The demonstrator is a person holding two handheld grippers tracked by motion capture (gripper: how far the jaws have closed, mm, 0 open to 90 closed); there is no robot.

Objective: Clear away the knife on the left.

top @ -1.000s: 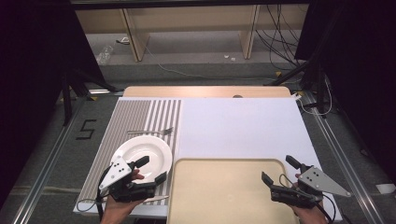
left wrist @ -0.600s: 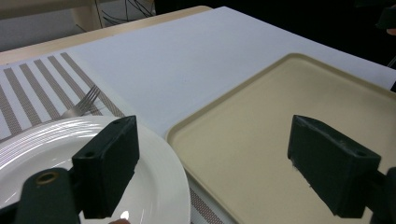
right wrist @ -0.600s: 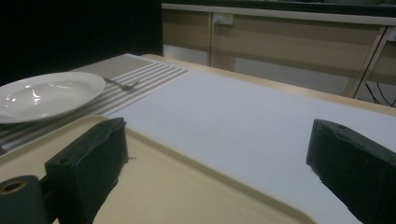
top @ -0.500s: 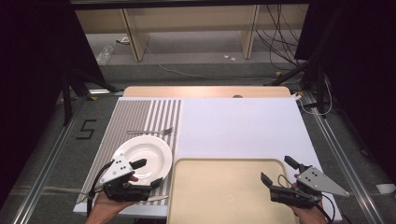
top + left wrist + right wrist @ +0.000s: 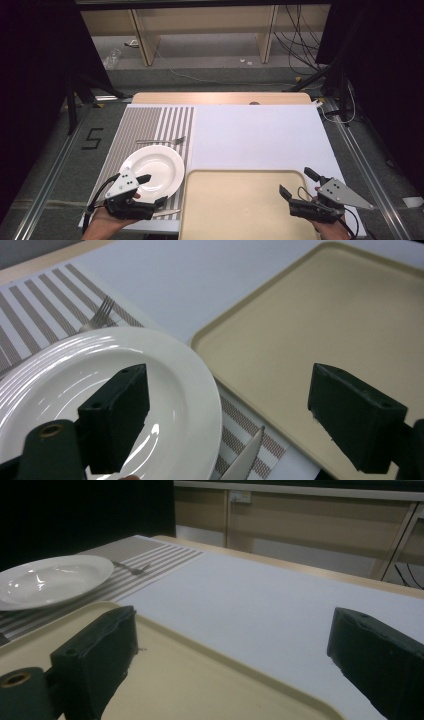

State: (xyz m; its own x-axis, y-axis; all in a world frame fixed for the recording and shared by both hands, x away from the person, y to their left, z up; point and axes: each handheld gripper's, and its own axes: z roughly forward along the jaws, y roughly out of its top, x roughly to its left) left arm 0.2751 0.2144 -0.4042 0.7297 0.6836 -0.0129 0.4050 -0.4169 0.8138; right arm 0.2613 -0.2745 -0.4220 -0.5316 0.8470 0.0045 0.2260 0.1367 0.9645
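A white plate [image 5: 152, 171] lies on the striped placemat [image 5: 150, 125] at the left. Beyond it rests a fork [image 5: 162, 141], and a knife [image 5: 167, 213] lies by its near rim. My left gripper [image 5: 154, 190] hovers open over the plate's near right edge, empty. In the left gripper view, one jaw stands over the plate [image 5: 75, 370] and the other over the beige tray [image 5: 320, 315], with the knife tip [image 5: 245, 455] between them. My right gripper [image 5: 297, 182] is open and empty above the tray's [image 5: 240, 210] right part.
A white mat [image 5: 255, 135] covers the table's middle and right, with the wooden table edge [image 5: 220, 98] behind it. In the right gripper view, the plate [image 5: 50, 580] and fork [image 5: 131, 569] lie far left, past the tray [image 5: 200, 680].
My left gripper has drawn back slightly toward the table's near left edge, staying open. The plate and my right gripper have hardly moved.
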